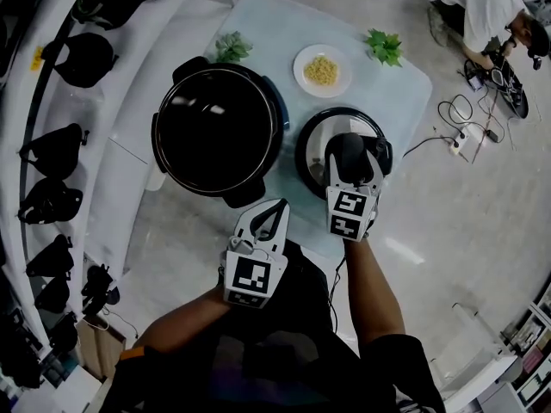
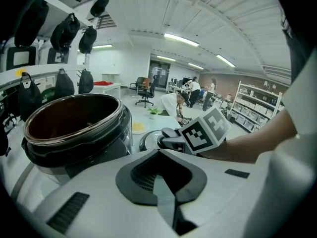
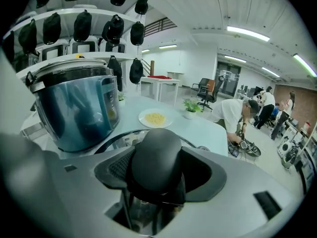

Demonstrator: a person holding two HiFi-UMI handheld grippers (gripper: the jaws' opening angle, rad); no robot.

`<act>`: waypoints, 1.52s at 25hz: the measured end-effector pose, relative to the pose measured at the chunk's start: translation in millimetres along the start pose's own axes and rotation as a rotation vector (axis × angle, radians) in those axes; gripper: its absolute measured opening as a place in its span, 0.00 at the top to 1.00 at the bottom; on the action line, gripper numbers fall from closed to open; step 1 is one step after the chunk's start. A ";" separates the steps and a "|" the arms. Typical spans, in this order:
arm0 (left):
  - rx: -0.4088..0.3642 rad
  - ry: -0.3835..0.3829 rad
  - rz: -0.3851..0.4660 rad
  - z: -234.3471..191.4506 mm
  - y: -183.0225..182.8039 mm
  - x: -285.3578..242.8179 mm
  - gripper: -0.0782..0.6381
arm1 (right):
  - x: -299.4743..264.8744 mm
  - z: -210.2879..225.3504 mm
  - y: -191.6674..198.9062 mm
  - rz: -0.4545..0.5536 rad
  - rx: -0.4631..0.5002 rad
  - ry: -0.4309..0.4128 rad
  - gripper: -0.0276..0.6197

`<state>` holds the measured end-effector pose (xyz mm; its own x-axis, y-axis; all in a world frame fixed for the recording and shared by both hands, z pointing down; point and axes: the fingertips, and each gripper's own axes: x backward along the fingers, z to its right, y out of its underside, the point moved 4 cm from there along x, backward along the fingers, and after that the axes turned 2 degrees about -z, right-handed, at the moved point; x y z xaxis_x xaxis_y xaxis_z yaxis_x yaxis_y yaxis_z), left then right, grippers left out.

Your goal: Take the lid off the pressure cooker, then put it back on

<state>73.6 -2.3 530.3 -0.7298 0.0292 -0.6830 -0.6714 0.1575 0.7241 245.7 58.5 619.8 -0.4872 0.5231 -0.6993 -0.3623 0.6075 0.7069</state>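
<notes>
Lid (image 1: 314,144) is sitting low at the table's (image 1: 392,101) front edge, just right of the open pressure cooker (image 1: 160,140). Right gripper (image 1: 349,151) is clamping its knob (image 3: 157,157). Left gripper (image 1: 277,206), jaws together and empty, is hovering nearby.

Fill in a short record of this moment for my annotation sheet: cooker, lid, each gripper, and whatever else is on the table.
pressure cooker: open, no lid on it, standing on the table
lid: lying on the table to the right of the cooker
right gripper: jaws closed on the lid's knob
left gripper: jaws together, empty, near the cooker's front edge
other items: plate of yellow food and two small plants at the table's far side
</notes>
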 end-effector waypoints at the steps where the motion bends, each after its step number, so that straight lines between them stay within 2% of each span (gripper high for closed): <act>1: 0.007 0.000 0.005 0.3 0.2 0.0 0.88 | -0.3 -0.9 1.1 -0.003 0.009 0.002 0.49; 4: 0.032 0.014 0.021 2.2 -2.5 0.0 0.88 | -1.4 -5.0 2.6 -0.014 0.043 0.012 0.49; 13: 0.021 0.030 0.069 6.8 -9.4 11.2 0.88 | 2.2 -10.1 7.6 -0.076 0.100 0.028 0.48; 17: 0.005 0.020 0.098 9.0 -9.9 28.1 0.88 | 27.4 -10.4 2.9 -0.046 0.097 0.038 0.48; 20: -0.002 0.019 0.122 12.6 -7.3 44.3 0.88 | 57.4 -9.2 -5.1 0.007 0.052 0.045 0.49; 27: -0.006 0.014 0.179 25.8 7.4 86.2 0.88 | 134.8 -27.7 -13.3 0.133 -0.035 0.040 0.64; 38: -0.001 -0.026 0.305 49.2 24.3 171.1 0.88 | 263.2 -71.3 -6.0 0.269 -0.057 0.015 0.87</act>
<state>-61.2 55.1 426.3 -0.8941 0.1007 -0.4364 -0.4220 0.1369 0.8962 63.0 149.8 439.1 -0.5834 0.6521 -0.4841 -0.2621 0.4130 0.8722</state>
